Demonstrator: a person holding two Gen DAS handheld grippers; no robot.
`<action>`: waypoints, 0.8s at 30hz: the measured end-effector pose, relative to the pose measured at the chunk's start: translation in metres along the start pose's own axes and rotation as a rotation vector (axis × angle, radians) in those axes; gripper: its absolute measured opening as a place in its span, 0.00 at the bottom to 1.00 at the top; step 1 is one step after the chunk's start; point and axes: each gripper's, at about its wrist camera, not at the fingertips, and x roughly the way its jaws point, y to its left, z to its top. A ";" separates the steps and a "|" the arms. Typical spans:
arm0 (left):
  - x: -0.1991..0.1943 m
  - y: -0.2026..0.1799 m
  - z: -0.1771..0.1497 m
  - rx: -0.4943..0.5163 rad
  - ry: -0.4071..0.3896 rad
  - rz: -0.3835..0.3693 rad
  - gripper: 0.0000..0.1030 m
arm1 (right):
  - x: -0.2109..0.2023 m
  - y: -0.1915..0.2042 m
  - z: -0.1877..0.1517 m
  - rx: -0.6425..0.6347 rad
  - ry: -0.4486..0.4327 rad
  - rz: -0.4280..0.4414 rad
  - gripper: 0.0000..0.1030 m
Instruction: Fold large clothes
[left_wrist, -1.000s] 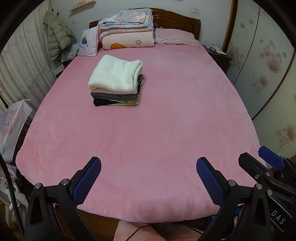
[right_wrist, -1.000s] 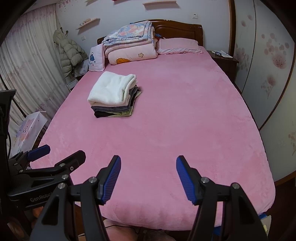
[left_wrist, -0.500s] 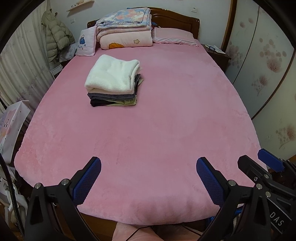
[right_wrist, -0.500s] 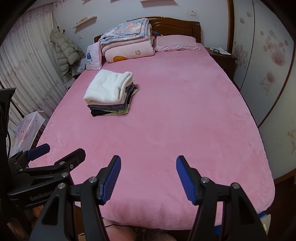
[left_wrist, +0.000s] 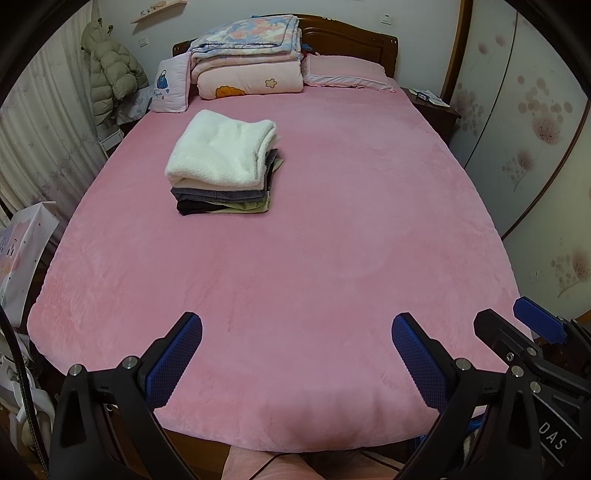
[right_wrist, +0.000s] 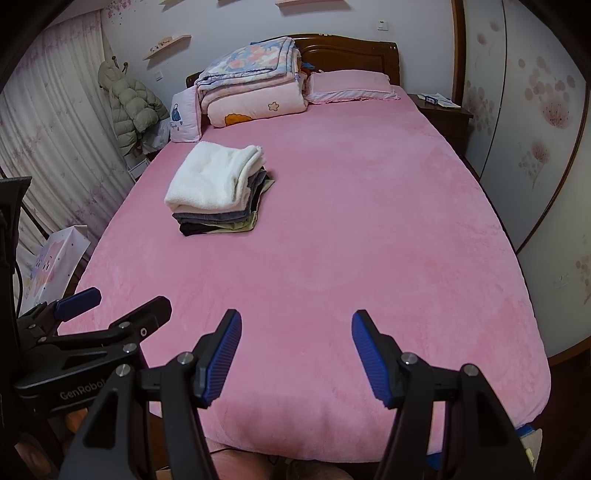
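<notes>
the bed is bare but for a stack of folded clothes left of centre toward the headboard. no unfolded garment shows, so folding looks done. left tongs and right tongs hang wide open, empty, over the foot edge.

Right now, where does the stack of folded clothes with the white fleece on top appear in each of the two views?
Left wrist view: the stack of folded clothes lies on the pink bed, upper left of centre.
Right wrist view: the same stack lies left of centre, at mid-height.
Shared landmark: the folded quilts at the headboard, directly behind the stack.
</notes>
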 end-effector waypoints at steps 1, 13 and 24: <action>0.000 0.000 0.000 0.000 0.000 0.000 0.99 | 0.000 -0.001 0.001 0.001 0.000 0.001 0.61; 0.006 -0.004 0.011 -0.001 0.002 0.000 0.99 | 0.001 0.000 0.000 0.003 0.000 -0.001 0.61; 0.012 -0.011 0.018 -0.006 0.013 -0.003 0.99 | 0.003 -0.008 0.015 0.009 0.009 0.001 0.61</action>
